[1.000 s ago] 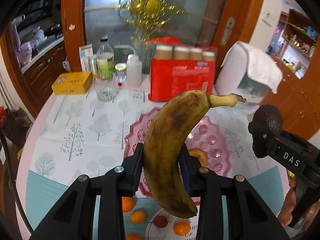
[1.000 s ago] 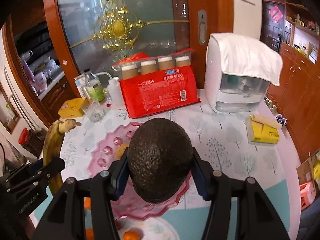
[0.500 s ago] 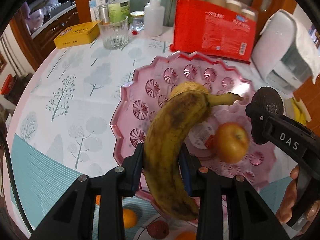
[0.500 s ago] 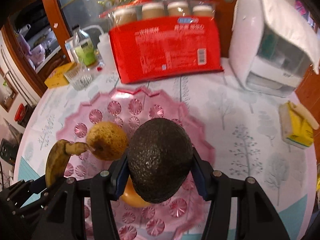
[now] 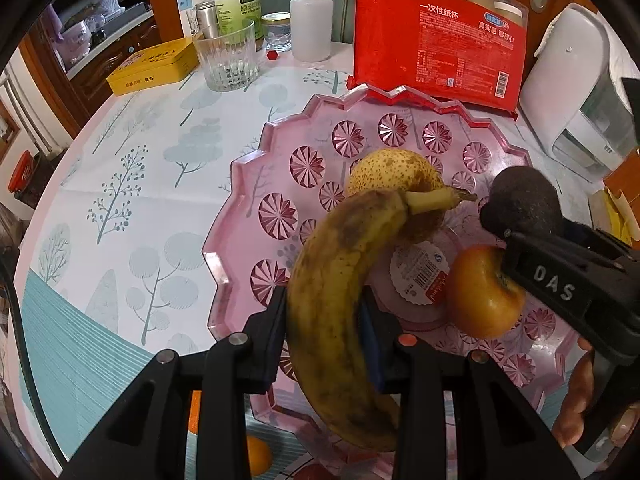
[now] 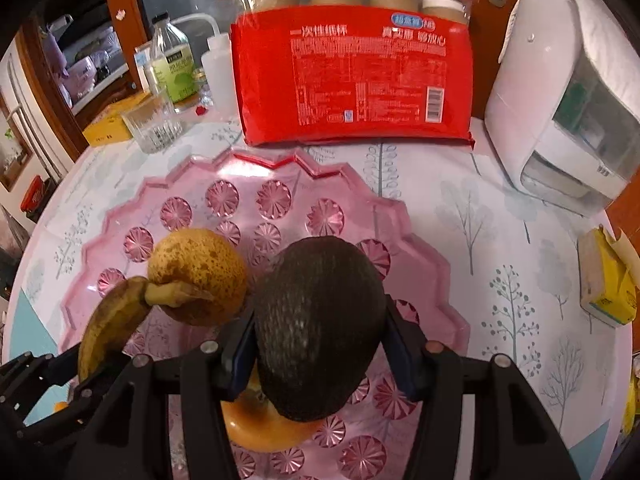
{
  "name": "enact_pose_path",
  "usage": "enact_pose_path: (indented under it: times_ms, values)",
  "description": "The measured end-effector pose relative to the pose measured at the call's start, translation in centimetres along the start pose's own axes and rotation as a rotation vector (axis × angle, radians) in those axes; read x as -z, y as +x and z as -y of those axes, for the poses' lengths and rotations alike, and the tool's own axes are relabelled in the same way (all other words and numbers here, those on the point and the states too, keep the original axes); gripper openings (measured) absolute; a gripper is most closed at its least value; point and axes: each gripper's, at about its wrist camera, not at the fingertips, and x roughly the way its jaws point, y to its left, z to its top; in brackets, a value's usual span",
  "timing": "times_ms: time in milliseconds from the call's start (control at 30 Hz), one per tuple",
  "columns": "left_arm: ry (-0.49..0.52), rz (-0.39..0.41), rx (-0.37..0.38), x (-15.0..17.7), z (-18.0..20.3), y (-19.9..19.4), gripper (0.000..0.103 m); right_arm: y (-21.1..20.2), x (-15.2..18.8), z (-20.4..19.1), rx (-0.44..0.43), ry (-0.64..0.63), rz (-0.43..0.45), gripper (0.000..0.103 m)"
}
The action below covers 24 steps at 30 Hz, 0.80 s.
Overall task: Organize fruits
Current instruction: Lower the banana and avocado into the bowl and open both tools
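Both grippers have been dropping closer to the pink plate [image 5: 240, 184] since a moment ago, so it is now filling the space beneath them. On the left, the left gripper [image 5: 324, 332] is clamping a spotted banana [image 5: 340, 280] across its middle, the stem reaching ahead toward a speckled pear [image 5: 392, 170] lying on the plate just in front. To its right, the right gripper [image 6: 320, 344] is squeezing a dark avocado [image 6: 320, 328], hanging directly over an orange-red apple [image 6: 264, 428] already sitting below its fingers. This is looking like the placing step, both fruits being carried in and neither released yet. Next, each tool is probably needing a bare patch of plate, beside the pear and away from the apple, before its jaws are eased apart, lest the avocado land on fruit and roll.
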Motion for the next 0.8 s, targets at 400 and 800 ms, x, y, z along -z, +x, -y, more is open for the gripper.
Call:
enact_pose_path:
  times_ms: [400, 800]
  values:
    - [0.053, 0.085, -0.022, 0.1, 0.8, -2.2, 0.089, -1.3, 0.7, -1.1, -0.029, -0.029, 0.037, 0.071]
    - [-0.013, 0.050, -0.010, 0.3, -1.5, -3.1, 0.089, -3.4, 1.9, -0.1, -0.009, 0.031, 0.075, 0.072]
